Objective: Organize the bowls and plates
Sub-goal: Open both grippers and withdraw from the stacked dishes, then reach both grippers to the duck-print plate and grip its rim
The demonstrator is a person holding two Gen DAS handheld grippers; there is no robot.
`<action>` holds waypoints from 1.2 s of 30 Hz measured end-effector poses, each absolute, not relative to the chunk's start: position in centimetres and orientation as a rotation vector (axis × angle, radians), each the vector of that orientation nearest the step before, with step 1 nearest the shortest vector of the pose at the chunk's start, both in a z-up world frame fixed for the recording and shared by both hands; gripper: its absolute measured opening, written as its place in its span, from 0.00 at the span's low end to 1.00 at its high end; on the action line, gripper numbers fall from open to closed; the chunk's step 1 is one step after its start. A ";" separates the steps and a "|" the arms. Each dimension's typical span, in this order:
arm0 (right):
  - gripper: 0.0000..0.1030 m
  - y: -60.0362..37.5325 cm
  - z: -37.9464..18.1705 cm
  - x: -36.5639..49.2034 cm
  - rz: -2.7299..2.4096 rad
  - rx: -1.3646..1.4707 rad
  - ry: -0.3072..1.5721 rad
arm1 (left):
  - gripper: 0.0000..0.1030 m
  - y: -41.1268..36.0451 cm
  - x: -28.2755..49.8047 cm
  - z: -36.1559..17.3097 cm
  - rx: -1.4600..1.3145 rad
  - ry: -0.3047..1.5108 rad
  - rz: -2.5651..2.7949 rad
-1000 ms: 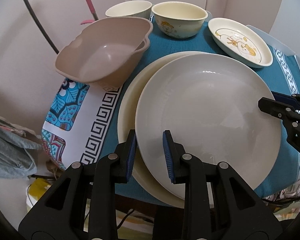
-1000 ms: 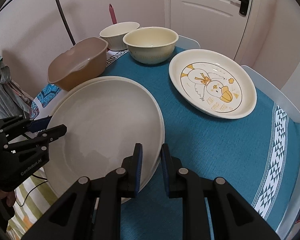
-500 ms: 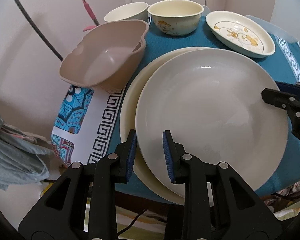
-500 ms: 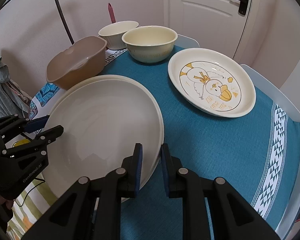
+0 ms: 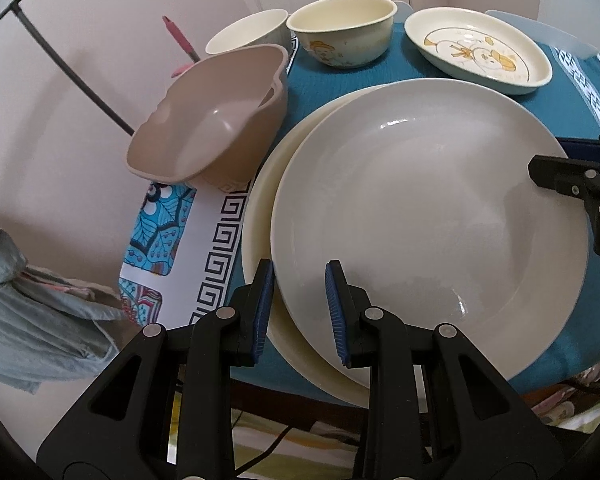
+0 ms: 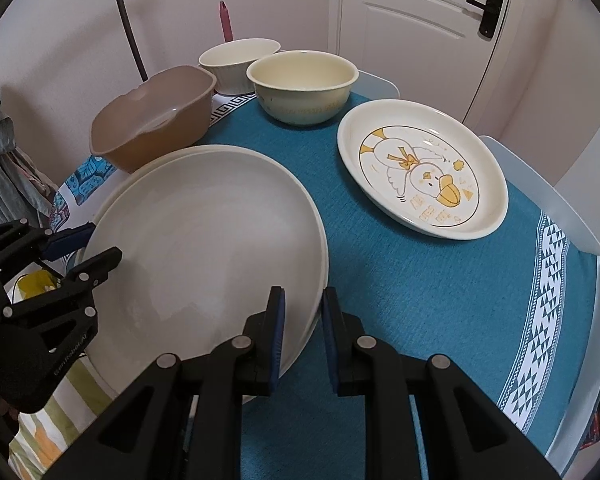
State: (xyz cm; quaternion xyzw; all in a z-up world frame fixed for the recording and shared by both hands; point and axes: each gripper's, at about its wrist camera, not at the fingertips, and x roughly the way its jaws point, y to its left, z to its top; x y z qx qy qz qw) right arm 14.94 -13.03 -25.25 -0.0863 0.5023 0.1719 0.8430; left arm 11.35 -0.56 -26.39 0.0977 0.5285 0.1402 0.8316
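- White plate (image 5: pixel 428 216) sits slightly offset on a cream plate (image 5: pixel 260 216), at the table's (image 6: pixel 420 288) near-left edge.
- Left gripper (image 5: pixel 299 308) clamps the white plate's rim on one side; right gripper (image 6: pixel 302 332) grips the opposite rim, fingers narrow.
- Brown tub (image 6: pixel 152 120), two bowls and a duck plate (image 6: pixel 420 168) stand along the far side.

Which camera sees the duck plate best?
The right wrist view. The duck plate sits close and nearly whole there, so the yellow-billed duck picture is easy to see. In the left wrist view the same plate lies far back near the table's edge, smaller and flattened, its drawing harder to make out.
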 end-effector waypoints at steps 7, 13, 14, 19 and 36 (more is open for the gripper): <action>0.17 -12.7 -25.3 14.9 0.352 -0.209 1.061 | 0.23 -0.8 11.1 -26.3 0.231 1.116 0.308; 0.17 -12.7 -25.3 14.9 0.351 -0.212 1.059 | 0.23 -0.6 11.0 -26.2 0.239 1.106 0.324; 0.17 -12.7 -25.3 14.9 0.351 -0.213 1.059 | 0.23 -0.5 10.9 -26.1 0.226 1.104 0.319; 0.16 -12.9 -25.4 14.9 0.358 -0.194 1.063 | 0.23 -0.4 11.0 -25.9 0.201 1.118 0.314; 1.00 -26.6 -14.3 14.3 0.389 0.139 0.763 | 1.00 -3.8 14.9 -12.3 -0.076 0.830 0.207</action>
